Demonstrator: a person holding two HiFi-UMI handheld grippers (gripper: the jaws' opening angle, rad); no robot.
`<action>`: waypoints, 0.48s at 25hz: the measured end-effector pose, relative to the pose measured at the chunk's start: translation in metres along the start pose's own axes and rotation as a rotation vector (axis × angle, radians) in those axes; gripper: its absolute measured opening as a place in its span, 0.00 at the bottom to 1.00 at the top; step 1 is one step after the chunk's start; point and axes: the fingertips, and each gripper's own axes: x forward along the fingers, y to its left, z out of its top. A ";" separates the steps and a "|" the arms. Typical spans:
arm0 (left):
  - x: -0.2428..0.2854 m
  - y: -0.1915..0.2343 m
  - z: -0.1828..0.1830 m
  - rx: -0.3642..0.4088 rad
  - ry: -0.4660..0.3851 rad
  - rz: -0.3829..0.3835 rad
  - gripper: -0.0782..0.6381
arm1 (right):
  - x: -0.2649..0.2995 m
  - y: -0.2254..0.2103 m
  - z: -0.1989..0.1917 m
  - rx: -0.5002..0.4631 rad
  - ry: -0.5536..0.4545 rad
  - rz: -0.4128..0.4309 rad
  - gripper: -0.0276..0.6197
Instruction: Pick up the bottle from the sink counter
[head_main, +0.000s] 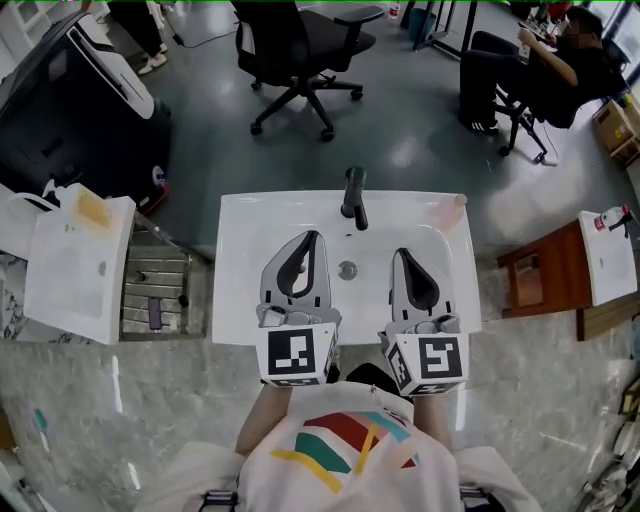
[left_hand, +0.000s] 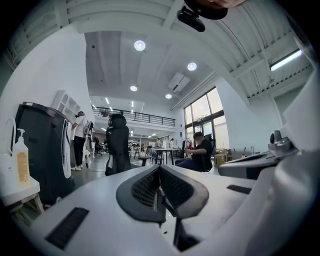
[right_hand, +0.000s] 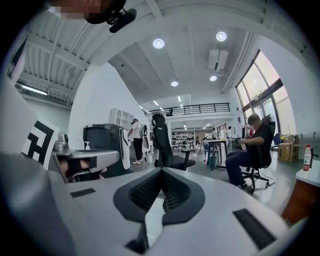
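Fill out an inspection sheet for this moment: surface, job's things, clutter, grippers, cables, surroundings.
Surface: white sink with a black faucet and a drain.
Job's things: a small pale object sits on the sink's far right corner. It is too small to confirm as the bottle. A pump bottle sits on the separate white unit to the left.
Clutter: nothing seen on the sink.
Grippers: left gripper and right gripper are both shut with nothing between the jaws, and are held over the basin.
Cables: nothing seen.
Surroundings: office chair, seated person and black machine on the grey floor.
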 end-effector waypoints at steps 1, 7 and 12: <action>0.003 0.001 -0.003 -0.005 0.010 -0.003 0.13 | 0.004 0.000 0.000 -0.003 0.003 0.000 0.06; 0.013 0.004 -0.021 -0.020 0.064 -0.004 0.13 | 0.020 -0.001 -0.005 -0.006 0.042 -0.001 0.06; 0.010 0.009 -0.017 -0.020 0.051 0.046 0.13 | 0.026 -0.002 -0.006 0.007 0.049 0.010 0.06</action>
